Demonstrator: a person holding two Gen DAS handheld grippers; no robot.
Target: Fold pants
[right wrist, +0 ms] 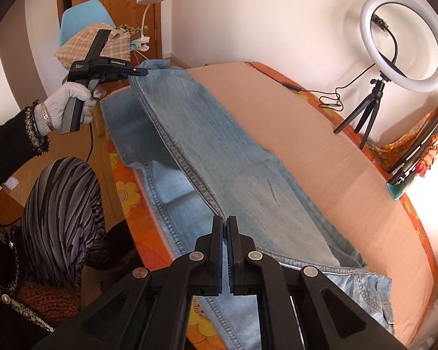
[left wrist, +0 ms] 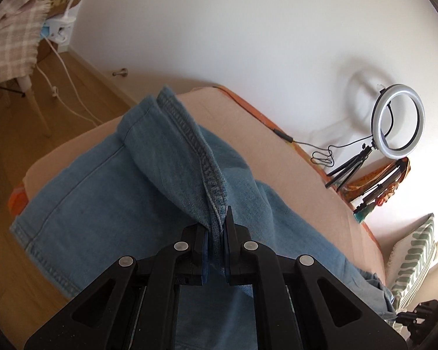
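Both grippers pinch the jeans' (right wrist: 219,157) stitched edge: left gripper (left wrist: 214,233) at the hem, right gripper (right wrist: 225,227) near the waist, lifting one leg over the bed (right wrist: 321,134); bare cover beyond.

both wrist views look steeply down, close over the same jeans (left wrist: 108,192) on the bed (right wrist: 335,157).

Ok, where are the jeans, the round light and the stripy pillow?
jeans (right wrist: 219,157): right wrist view, on the lifted leg's middle.
round light (right wrist: 406,40): right wrist view, on the white ring's right side.
stripy pillow (left wrist: 414,259): left wrist view, on its green-striped front.
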